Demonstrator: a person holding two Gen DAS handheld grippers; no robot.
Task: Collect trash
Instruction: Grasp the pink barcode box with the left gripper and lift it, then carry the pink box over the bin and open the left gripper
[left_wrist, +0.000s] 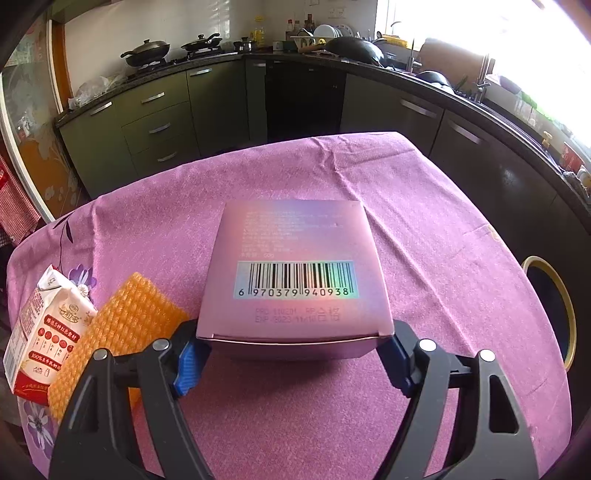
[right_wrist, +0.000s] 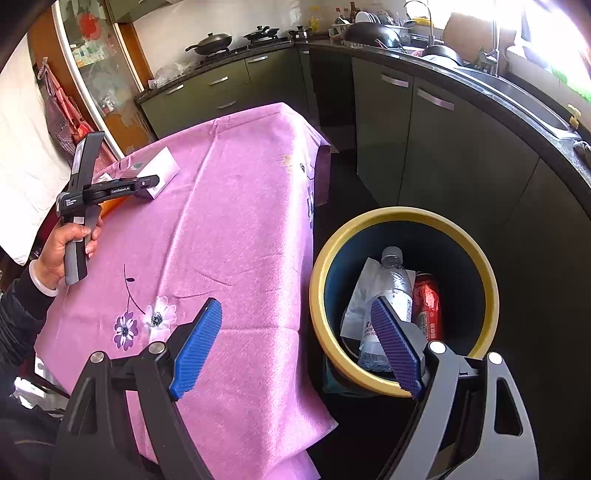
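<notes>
A pink iridescent box (left_wrist: 295, 266) with a barcode lies on the pink tablecloth (left_wrist: 424, 229). My left gripper (left_wrist: 293, 341) has its blue pads (left_wrist: 188, 360) against the box's two near sides, shut on it. A red-and-white milk carton (left_wrist: 48, 332) and an orange bubble-textured sheet (left_wrist: 125, 332) lie to its left. The right wrist view shows the same box (right_wrist: 160, 166) and left gripper (right_wrist: 147, 182), held by a hand (right_wrist: 68, 251). My right gripper (right_wrist: 295, 306) is open and holds nothing, straddling the table's edge and a yellow-rimmed bin (right_wrist: 406, 214).
The bin stands on the floor right of the table and holds a plastic bottle (right_wrist: 397, 280), a red can (right_wrist: 426, 302) and white paper (right_wrist: 364, 291). Its rim (left_wrist: 570, 314) shows at the left view's right side. Dark kitchen cabinets (left_wrist: 166, 122) run behind.
</notes>
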